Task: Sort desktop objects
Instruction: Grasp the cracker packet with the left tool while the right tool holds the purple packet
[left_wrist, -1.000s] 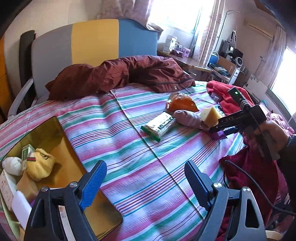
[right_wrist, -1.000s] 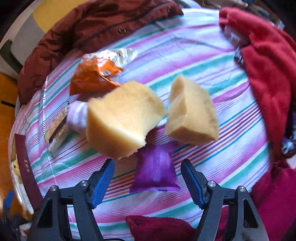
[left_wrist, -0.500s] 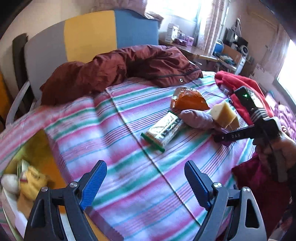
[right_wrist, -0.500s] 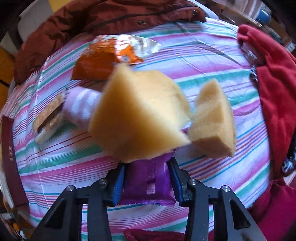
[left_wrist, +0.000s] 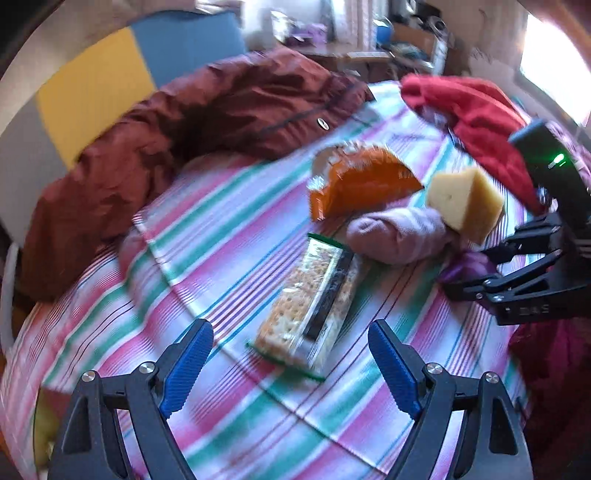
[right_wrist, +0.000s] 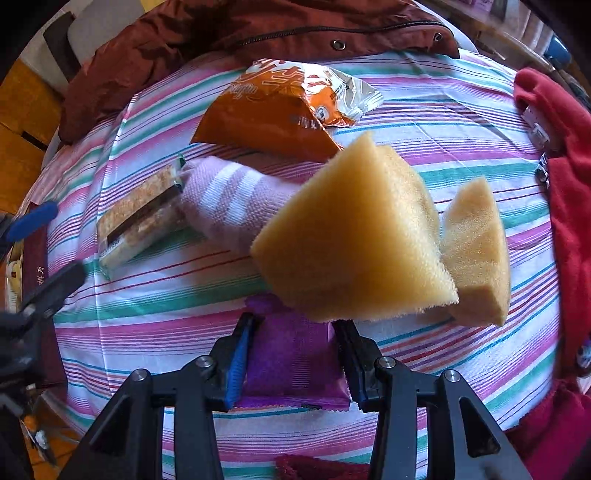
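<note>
R gripper (right_wrist: 293, 363) clamps a purple packet (right_wrist: 291, 369), apparently under a sponge wedge (right_wrist: 354, 240); L gripper (left_wrist: 291, 365) gapes wide over crackers (left_wrist: 314, 310).

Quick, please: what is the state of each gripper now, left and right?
Left gripper: open, holding nothing, above the cracker pack.
Right gripper: closed on the purple packet.

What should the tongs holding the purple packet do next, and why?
Probably lift slowly. The right tongs are shut on the purple packet, but a yellow sponge wedge sits partly over its far end, so a quick pull might tumble it. The left tongs are open and empty.
</note>
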